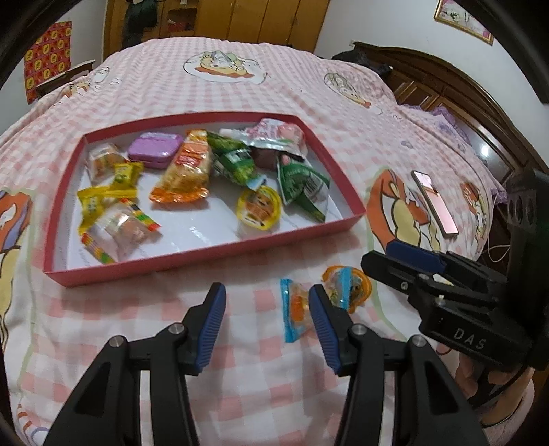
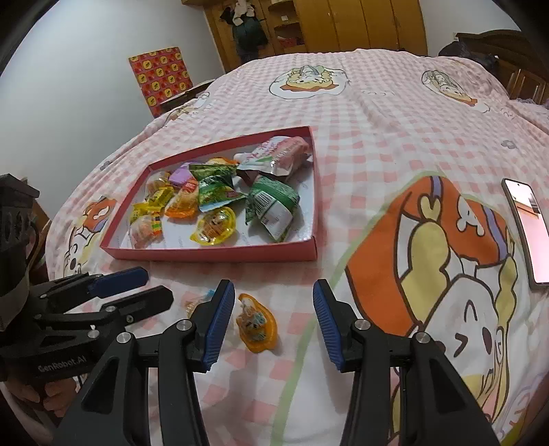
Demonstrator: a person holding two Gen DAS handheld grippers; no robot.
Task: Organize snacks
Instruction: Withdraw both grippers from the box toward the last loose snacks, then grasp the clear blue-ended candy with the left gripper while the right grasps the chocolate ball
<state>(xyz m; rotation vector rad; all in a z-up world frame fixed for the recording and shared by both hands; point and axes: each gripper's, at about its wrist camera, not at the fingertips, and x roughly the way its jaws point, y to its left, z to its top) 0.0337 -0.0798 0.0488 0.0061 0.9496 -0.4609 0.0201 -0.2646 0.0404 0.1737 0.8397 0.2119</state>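
A shallow red box (image 1: pixel 206 255) (image 2: pixel 212 255) on the pink checked bedspread holds several wrapped snacks, among them a purple tin (image 1: pixel 154 149) and a yellow jelly cup (image 1: pixel 259 207). On the spread in front of the box lie a blue-wrapped candy (image 1: pixel 295 310) (image 2: pixel 194 303) and an orange jelly cup (image 1: pixel 350 286) (image 2: pixel 255 322). My left gripper (image 1: pixel 267 291) (image 2: pixel 156 283) is open and empty, with the blue candy just inside its right finger. My right gripper (image 2: pixel 272 288) (image 1: pixel 377 254) is open above the orange cup, which lies nearer its left finger, untouched.
A pink phone (image 1: pixel 435 202) (image 2: pixel 528 226) lies on the bed to the right. A dark wooden headboard (image 1: pixel 446 89) rises at the far right and a wardrobe (image 2: pixel 343 24) stands beyond the bed. The bed drops off on the left.
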